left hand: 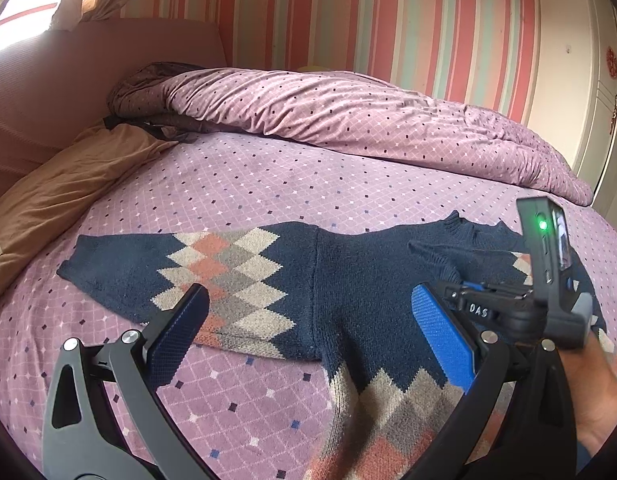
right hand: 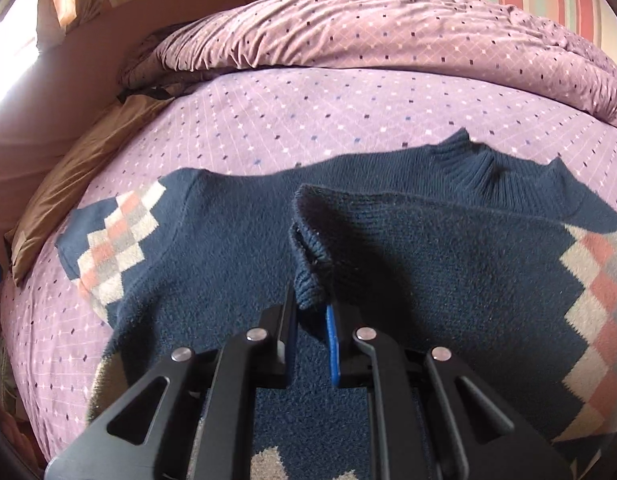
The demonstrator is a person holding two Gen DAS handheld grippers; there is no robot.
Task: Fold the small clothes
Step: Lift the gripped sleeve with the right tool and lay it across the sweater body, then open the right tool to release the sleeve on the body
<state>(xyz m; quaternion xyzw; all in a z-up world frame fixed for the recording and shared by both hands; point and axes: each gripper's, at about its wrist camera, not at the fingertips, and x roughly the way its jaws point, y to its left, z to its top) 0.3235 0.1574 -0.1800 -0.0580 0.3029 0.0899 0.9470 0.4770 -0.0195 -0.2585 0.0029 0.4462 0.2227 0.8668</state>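
A small navy sweater (left hand: pixel 348 280) with argyle diamonds lies spread on the purple bed sheet (left hand: pixel 248 184). Its left sleeve (left hand: pixel 168 264) stretches out flat to the left. My left gripper (left hand: pixel 308 312) is open and empty, hovering over the sweater's left side near the armpit. My right gripper (right hand: pixel 313 304) is shut on the cuff of the right sleeve (right hand: pixel 308 280), which is folded across the sweater's body (right hand: pixel 228 248). The right gripper also shows in the left wrist view (left hand: pixel 464 292), over the sweater's chest. The collar (right hand: pixel 480 160) points toward the far side.
A bunched purple quilt (left hand: pixel 368 120) lies across the far side of the bed. A brown pillow (left hand: pixel 68 188) sits at the left, by the pink headboard (left hand: pixel 88 72). A striped wall (left hand: pixel 388 20) and a white wardrobe (left hand: pixel 596 100) stand behind.
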